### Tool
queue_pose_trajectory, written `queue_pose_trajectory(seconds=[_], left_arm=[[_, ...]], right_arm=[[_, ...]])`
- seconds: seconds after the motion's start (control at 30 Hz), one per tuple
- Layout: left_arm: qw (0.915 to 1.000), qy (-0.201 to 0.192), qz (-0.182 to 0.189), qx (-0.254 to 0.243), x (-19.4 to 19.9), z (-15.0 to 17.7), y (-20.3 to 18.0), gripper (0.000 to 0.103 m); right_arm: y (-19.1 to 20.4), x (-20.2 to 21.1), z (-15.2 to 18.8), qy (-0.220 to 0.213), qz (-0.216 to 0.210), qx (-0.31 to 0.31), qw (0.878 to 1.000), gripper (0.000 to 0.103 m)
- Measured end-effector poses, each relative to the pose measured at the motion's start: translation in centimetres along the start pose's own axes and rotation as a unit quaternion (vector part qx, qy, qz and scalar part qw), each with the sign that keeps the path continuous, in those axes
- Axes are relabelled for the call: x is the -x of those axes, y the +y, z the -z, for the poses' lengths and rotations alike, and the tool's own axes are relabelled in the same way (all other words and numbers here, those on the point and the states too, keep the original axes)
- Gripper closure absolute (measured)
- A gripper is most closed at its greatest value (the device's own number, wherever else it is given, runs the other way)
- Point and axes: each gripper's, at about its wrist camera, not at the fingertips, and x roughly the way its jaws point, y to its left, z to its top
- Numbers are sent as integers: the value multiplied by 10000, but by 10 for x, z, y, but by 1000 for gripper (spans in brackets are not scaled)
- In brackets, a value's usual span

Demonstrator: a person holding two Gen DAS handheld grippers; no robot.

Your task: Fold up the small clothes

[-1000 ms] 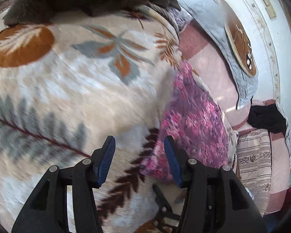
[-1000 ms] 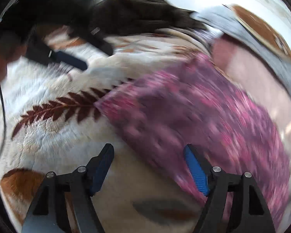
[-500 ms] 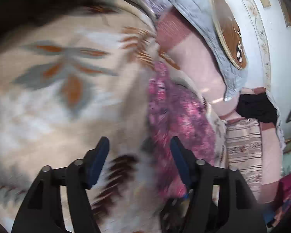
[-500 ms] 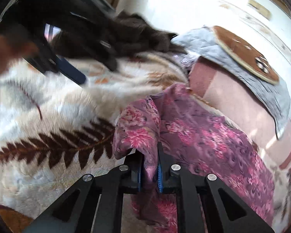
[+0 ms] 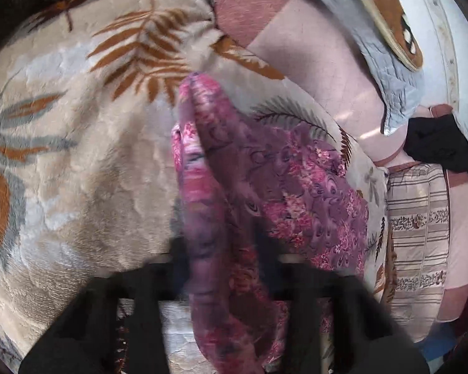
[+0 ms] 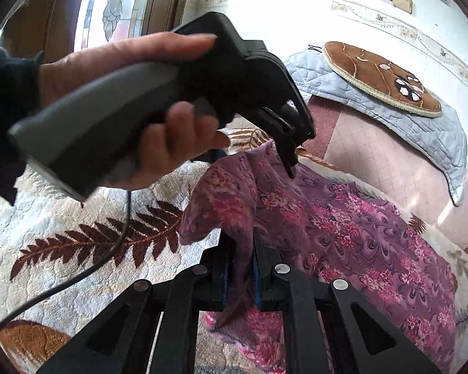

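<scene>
While open a second ago | left gripper (image 5: 221,268), right gripper (image 6: 240,268) now clamp purple garment (image 6: 343,227)

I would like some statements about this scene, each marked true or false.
1. The right gripper is shut on the purple floral cloth. True.
2. The left gripper is open over bare blanket. False: its fingers have just closed on the cloth.
3. The cloth lies on a leaf-patterned blanket. True.
4. The cloth is plain blue. False: purple with pink flowers.
5. A hand holds the left gripper's handle. True.
</scene>
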Motion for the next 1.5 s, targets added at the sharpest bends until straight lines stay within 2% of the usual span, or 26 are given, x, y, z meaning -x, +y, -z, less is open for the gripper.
queue_pose_trajectory(seconds=[0.1, 0.27, 0.5, 0.87, 1.1, 1.2, 1.23, 1.3, 1.4, 1.43, 1.5], left_arm=[[9999, -123, -40, -74, 7, 1, -9, 97], [9993, -323, 107, -174, 21, 4, -37, 97], [9975, -394, 269, -525, 27, 13, -99, 97], [9934, -297, 318, -1060, -6, 41, -192, 97], [9894, -110, 212, -1435, -41, 60, -250, 97], [9875, 95, 204, -1558, -70, 69, -275, 98], [9870, 160, 186, -1589, -79, 72, -282, 102], [9847, 298, 194, -1708, -99, 80, -297, 103], [9811, 431, 35, -1889, -115, 89, -312, 103], [9795, 459, 6, -1959, -115, 89, -314, 103], [9757, 452, -292, -2125, -113, 84, -316, 103]], right_arm=[[-6, 8, 2, -80, -47, -141, 9999, 94], [-30, 26, 2, -217, -138, -628, 9977, 95], [-76, 61, 9, -408, -115, -1308, 9905, 95], [-164, 116, 61, -542, -19, -2765, 9595, 99], [-211, 144, 104, -686, 64, -3637, 9289, 103], [-236, 159, 130, -797, 225, -4111, 9078, 103], [-247, 165, 143, -830, 294, -4348, 8962, 103], [-262, 167, 162, -799, 369, -4659, 8804, 103], [-283, 163, 194, -600, 364, -5203, 8511, 102], [-289, 160, 202, -531, 300, -5383, 8405, 96], [-295, 155, 207, -469, 202, -5535, 8313, 96]])
